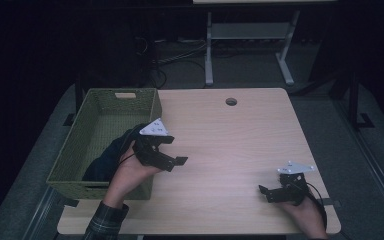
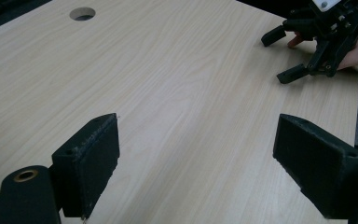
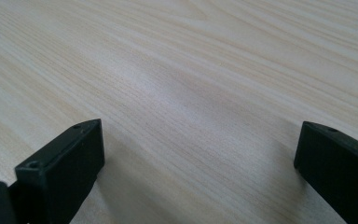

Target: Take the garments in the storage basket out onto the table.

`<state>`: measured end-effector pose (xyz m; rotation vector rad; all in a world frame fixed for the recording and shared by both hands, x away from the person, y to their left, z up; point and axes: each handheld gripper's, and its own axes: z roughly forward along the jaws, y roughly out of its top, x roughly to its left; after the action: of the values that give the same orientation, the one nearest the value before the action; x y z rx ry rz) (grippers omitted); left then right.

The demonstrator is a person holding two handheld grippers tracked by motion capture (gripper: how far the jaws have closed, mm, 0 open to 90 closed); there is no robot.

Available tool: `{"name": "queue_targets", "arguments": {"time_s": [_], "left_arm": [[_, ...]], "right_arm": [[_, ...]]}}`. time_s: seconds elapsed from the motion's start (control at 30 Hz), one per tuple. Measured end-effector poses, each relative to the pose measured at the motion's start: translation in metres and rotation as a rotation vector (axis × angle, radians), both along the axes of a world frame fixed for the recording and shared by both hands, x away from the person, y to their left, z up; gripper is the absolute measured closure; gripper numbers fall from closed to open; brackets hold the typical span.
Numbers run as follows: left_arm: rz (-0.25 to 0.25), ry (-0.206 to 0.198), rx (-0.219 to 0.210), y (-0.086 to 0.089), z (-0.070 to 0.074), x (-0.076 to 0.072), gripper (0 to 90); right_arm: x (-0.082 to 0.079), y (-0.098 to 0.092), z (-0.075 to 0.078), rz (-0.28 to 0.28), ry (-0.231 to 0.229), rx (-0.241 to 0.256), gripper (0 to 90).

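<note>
Dark cloth (image 1: 111, 156) lies in the green basket (image 1: 82, 132) at the table's (image 1: 230, 145) left edge, so stowing looks done. Left claw (image 1: 174, 151) and right claw (image 1: 266, 194) are both spread wide, empty, over bare wood.

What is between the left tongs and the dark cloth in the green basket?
The basket's right wall. The left tongs hang open over the table just outside it; the dark cloth lies inside, partly behind the hand.

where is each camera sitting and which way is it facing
High view: above the person's side, looking forward and down on the table, green basket, both hands.
Left gripper view: on the left tool, looking across the table at the right tool.
Right gripper view: on the right tool, facing bare tabletop.
All share the tabletop.
</note>
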<state>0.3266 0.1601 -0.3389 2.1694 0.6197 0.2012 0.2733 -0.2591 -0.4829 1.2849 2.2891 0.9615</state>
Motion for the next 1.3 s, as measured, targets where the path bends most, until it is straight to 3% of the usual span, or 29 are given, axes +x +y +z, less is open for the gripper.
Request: {"name": "queue_targets", "arguments": {"time_s": [0.37,1.3], "left_arm": [[0.027,-0.013,-0.012,0.014,0.008,-0.003,14.1],[0.11,-0.02,0.003,0.056,0.013,-0.007,14.1]], "right_arm": [[0.0,0.0,0.0,0.001,0.001,0.0,1.2],[0.0,0.0,0.0,0.001,0.001,0.001,1.2]]}}
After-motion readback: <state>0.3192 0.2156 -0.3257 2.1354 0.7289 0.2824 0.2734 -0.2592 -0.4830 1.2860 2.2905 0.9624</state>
